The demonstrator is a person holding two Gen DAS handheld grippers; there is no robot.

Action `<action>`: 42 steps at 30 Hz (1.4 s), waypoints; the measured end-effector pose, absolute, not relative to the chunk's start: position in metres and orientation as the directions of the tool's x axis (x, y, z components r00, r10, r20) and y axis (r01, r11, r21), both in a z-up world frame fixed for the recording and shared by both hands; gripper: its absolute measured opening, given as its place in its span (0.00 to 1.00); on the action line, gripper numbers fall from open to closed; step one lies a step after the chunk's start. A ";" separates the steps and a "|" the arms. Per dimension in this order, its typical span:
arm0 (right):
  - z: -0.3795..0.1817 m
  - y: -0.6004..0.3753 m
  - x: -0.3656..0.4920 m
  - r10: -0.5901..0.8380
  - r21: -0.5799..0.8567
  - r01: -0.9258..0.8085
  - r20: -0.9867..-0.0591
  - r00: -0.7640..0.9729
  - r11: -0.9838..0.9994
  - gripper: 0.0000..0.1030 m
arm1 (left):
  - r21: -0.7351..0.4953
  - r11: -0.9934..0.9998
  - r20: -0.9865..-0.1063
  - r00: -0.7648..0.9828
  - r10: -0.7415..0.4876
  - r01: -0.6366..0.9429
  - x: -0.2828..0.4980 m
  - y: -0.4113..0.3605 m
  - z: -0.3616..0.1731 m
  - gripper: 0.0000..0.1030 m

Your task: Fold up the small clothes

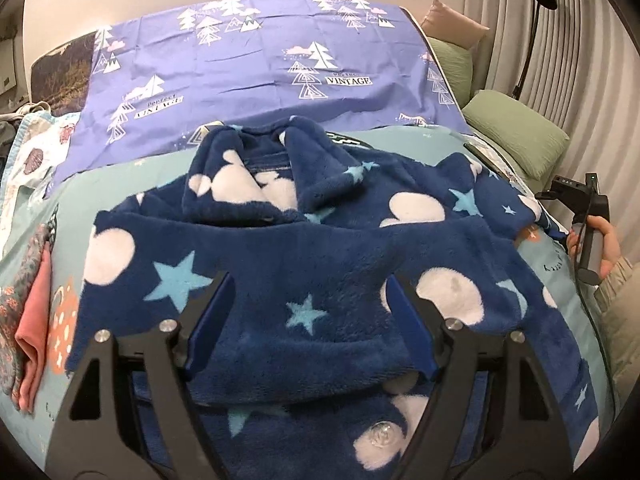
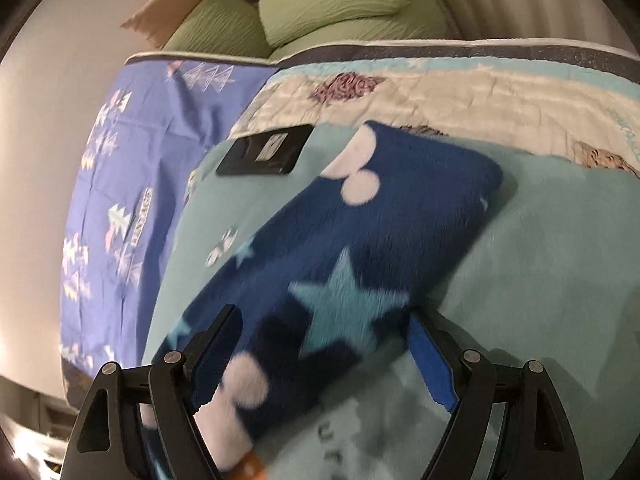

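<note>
A navy fleece garment with white mouse-head shapes and light blue stars lies spread on the bed, its near part folded over itself. My left gripper is open, its blue pads either side of the folded edge, just above the fleece. My right gripper is open over one sleeve of the same garment, which stretches away across the teal blanket. The right gripper and the hand holding it also show at the right edge of the left wrist view.
A purple sheet with tree prints covers the far part of the bed. Green pillows lie at the right. Folded pink and patterned clothes sit at the left edge. A black flat device lies on the blanket. A floor lamp stands by the curtain.
</note>
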State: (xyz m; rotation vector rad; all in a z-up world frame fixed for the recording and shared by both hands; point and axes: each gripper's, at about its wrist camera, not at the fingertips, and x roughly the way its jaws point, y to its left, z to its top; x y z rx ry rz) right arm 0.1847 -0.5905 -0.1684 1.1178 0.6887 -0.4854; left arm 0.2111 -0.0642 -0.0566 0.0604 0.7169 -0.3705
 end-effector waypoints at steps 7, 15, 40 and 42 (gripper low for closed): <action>-0.166 -0.605 0.179 -0.032 0.698 0.640 -0.668 0.744 0.321 0.10 | -0.079 0.930 -0.660 0.680 -0.320 0.360 0.216 -0.061 -0.064 0.76; -0.029 -0.500 0.185 -0.032 0.591 0.327 -0.453 0.891 0.738 0.10 | -0.121 0.939 -0.637 0.700 -0.323 0.323 0.217 -0.045 -0.056 0.76; -0.068 -0.209 0.141 0.229 0.116 -0.204 -0.652 0.723 0.972 0.63 | -0.420 0.846 -0.685 0.496 -0.533 0.330 0.238 -0.017 -0.080 0.76; -0.067 -0.221 0.137 0.225 0.152 -0.167 -0.648 0.728 0.974 0.64 | -0.442 0.835 -0.699 0.458 -0.550 0.328 0.246 -0.028 -0.086 0.67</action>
